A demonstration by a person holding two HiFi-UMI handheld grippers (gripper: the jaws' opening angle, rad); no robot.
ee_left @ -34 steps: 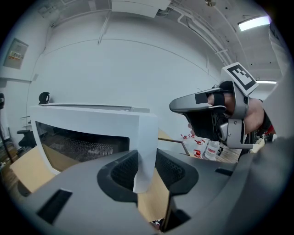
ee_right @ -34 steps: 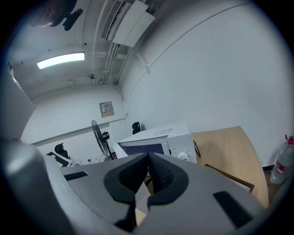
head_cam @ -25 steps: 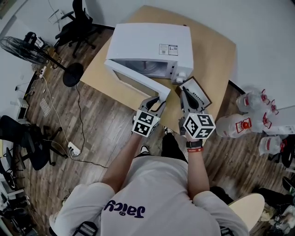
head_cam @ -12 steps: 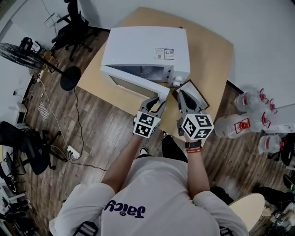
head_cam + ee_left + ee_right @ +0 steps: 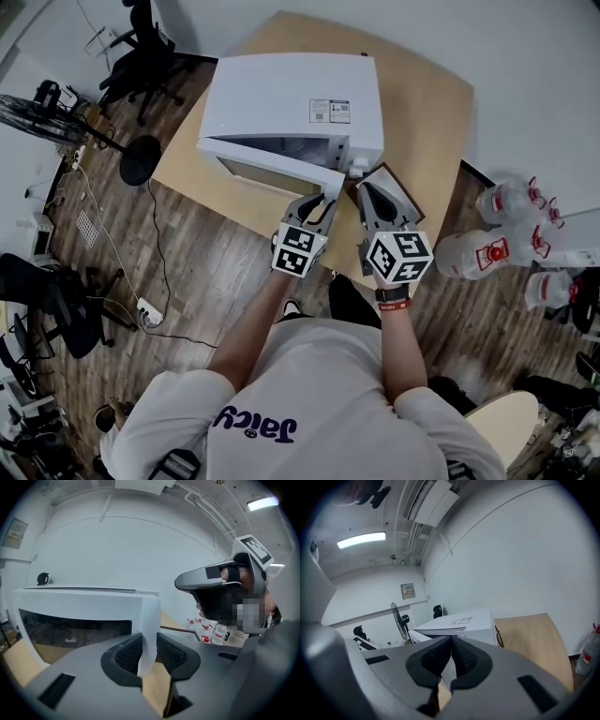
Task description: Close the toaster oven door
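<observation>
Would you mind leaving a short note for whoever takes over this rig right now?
Left gripper: jaws have just been closing, now pinching the free edge of the toaster oven door.
Right gripper: shut, empty, beside it.
Toaster oven sits on the wooden table, door partly open.
Done: door gripped. Left: swing it shut, then release.

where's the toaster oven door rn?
Head view, centre-left: the toaster oven door stands part-open at the oven front, its free edge between the left gripper jaws, which have just been closing.
</observation>
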